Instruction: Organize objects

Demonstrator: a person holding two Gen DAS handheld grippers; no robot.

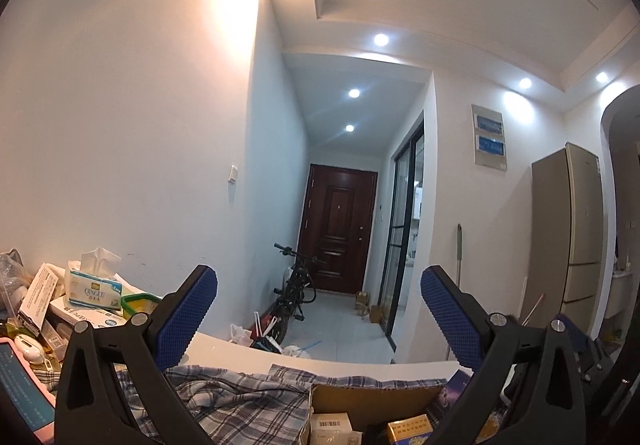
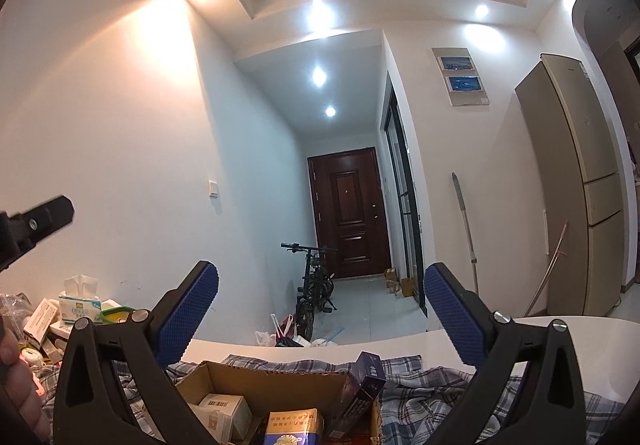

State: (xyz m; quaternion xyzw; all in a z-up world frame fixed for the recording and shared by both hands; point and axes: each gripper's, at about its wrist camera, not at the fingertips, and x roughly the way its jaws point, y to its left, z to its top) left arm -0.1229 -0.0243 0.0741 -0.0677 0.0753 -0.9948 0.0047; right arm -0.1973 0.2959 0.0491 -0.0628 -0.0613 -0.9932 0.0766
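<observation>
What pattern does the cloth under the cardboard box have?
A blue-grey plaid cloth, clearest in the right wrist view, under the cardboard box.

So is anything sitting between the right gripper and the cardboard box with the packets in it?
Nothing visible. The right gripper hangs open above the brown cardboard box on the plaid cloth, with only air between.
</observation>
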